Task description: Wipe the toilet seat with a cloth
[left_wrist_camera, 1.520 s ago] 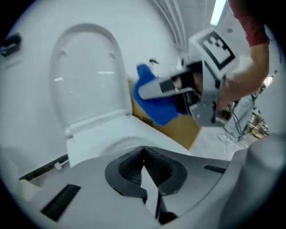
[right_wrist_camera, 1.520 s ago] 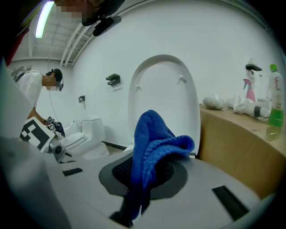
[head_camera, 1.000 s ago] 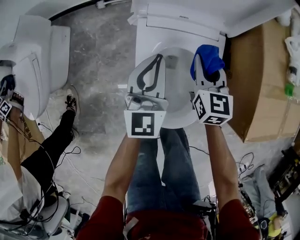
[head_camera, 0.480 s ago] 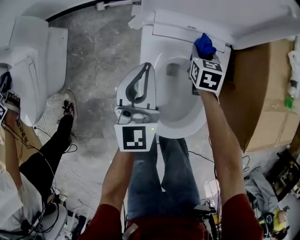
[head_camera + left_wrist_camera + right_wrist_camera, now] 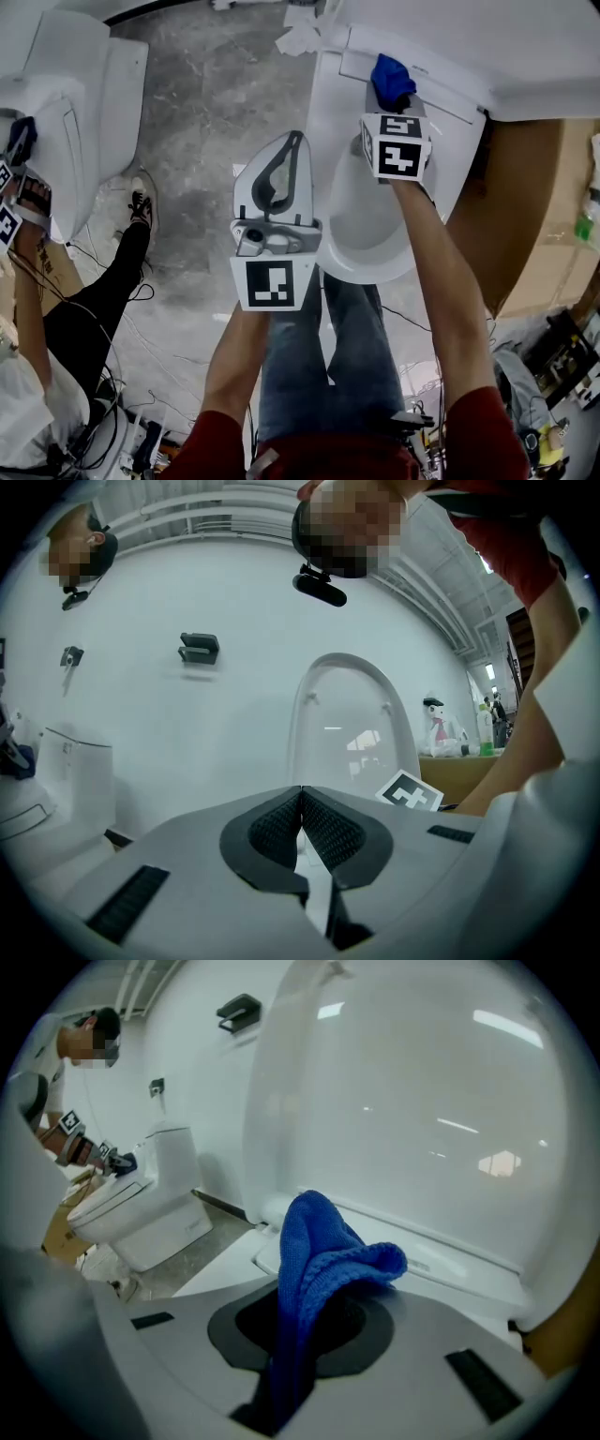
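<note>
My right gripper [image 5: 395, 103] is clamped on the blue cloth [image 5: 389, 79] at the back of the toilet seat [image 5: 330, 141]. My left gripper [image 5: 293, 141] is closed and empty.

Lid [image 5: 422, 1101] upright behind seat [image 5: 367, 270]; box [image 5: 525, 216] right; floor [image 5: 206, 112] left open

**No wording to read**

No word, number or brand can be read anywhere. The only printed signs are black-and-white square patterns. They stand on the left marker cube [image 5: 274, 284] of the left tongs [image 5: 294, 137], the right marker cube [image 5: 397, 150] of the right tongs [image 5: 391, 97], and small markers [image 5: 7, 225] by another person's arm at the head view's left edge.
</note>
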The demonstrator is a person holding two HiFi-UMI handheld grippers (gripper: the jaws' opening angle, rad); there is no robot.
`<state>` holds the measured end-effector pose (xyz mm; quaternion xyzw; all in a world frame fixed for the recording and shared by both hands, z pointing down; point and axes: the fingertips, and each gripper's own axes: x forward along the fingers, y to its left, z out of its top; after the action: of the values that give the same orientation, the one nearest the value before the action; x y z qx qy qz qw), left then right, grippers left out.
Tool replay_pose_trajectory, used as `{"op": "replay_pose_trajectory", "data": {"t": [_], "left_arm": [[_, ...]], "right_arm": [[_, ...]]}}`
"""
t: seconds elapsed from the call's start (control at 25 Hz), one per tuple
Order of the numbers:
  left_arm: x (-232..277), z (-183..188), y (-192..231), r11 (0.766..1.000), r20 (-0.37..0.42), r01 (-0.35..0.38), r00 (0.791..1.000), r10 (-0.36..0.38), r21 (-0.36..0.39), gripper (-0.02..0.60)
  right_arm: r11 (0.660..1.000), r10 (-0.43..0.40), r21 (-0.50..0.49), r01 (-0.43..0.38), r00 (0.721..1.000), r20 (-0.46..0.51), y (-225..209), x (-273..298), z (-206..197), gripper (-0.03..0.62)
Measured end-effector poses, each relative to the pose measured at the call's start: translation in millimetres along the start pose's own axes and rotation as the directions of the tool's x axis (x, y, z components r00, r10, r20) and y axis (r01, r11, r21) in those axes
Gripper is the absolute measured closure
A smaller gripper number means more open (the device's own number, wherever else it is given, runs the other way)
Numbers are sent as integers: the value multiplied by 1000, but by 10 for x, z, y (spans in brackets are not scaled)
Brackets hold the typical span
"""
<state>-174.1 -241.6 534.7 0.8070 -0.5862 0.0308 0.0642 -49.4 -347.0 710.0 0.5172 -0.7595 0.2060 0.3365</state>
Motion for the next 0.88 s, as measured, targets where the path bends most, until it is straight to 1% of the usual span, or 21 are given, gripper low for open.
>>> {"op": "replay_pose_trajectory", "data": {"t": [0.08,0.12,0.2,0.32,0.56,0.8,0.88], "left_arm": [[-63,-30,61,1000,-11,-4,1000,4,1,565],[-98,-44,91,1000,-16,-5,1000,5,0,565],[-169,-59,151,1000,-20,-10,1000,10,-6,565],[-268,-71,240,1000,-22,-19,1000,19,-18,565],[-449,-93,311,1000,-15,-15,1000,15,-25,565],[-741,-155,278,1000,-29,-16,999,16,-16,565],[-848,-166,259,1000,-27,-26,999,26,-5,565]], "right_arm": [[992,40,-118,-40,999,-8,238,74,95,534],[981,61,-184,-62,998,-14,350,99,137,534],[941,93,-323,-97,995,-28,543,123,203,534],[868,98,-485,-104,994,-39,720,116,227,534],[742,133,-657,-132,990,-48,1109,-51,20,534],[616,180,-772,-158,982,-57,1491,-385,-369,534],[582,201,-794,-172,977,-64,1603,-522,-528,534]]}}
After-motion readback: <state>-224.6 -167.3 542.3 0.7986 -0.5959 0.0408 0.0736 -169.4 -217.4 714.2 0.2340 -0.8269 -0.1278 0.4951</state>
